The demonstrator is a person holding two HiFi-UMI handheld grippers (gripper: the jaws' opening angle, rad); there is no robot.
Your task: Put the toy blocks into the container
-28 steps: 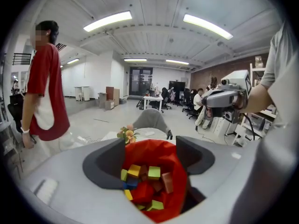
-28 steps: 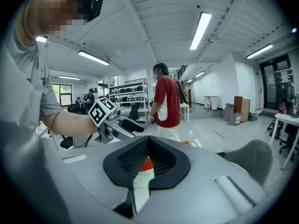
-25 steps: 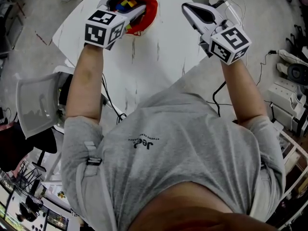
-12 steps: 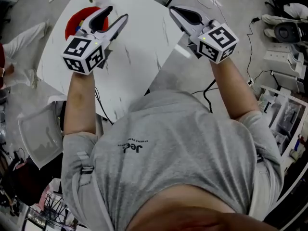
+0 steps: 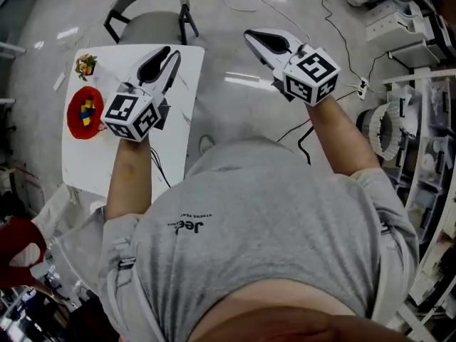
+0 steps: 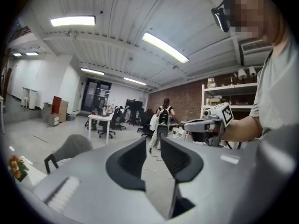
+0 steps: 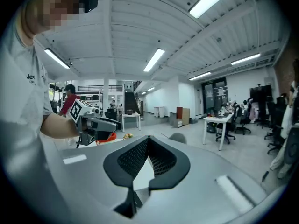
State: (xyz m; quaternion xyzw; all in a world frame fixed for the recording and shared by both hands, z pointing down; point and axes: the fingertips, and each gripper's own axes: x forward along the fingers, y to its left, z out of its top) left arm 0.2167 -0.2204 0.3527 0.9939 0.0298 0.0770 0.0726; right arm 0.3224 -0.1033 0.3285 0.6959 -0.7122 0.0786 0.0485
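Left tongs (image 5: 165, 54) just narrowing, empty gap; right tongs (image 5: 251, 35) clenched, empty, both right of container (image 5: 73, 123). We see toy blocks (image 5: 87, 110) inside it on desk (image 5: 85, 166); none outside. Task looks finished.

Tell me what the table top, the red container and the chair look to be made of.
Table top: white, smooth, faint grey veins; marble-look stone or laminate.
Red container: matte, irregular outline; fabric or plastic, unclear.
Chair: grey moulded shell, likely plastic, on dark metal-looking legs.
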